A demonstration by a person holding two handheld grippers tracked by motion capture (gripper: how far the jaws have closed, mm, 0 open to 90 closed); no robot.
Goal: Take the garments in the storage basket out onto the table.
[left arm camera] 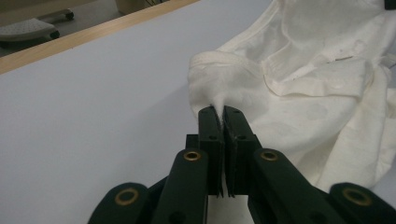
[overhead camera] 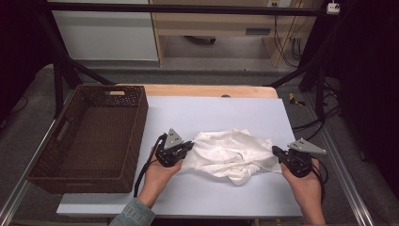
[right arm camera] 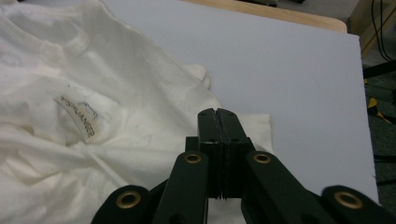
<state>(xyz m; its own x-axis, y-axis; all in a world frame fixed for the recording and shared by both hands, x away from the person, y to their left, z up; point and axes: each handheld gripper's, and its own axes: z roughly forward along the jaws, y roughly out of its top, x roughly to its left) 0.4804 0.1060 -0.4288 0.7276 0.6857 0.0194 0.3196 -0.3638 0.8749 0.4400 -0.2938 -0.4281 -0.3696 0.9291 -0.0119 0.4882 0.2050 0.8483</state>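
Both the left gripper [left arm camera: 222, 111] and right gripper [right arm camera: 217, 113] clamp the white garment [overhead camera: 230, 153] (beside the brown wicker basket [overhead camera: 136, 136]).

White garment [overhead camera: 229, 154], brown woven basket [overhead camera: 89, 136], lavender-grey mat [overhead camera: 221, 113]

My white garment [overhead camera: 230, 153] lies crumpled in a loose heap on the table [overhead camera: 221, 113], nearer its front edge than its back and about midway between the left and right edges. The cloth is soft, creased and folded over itself, with a hemmed opening showing and a small printed label [right arm camera: 78, 116] lying face up on it.
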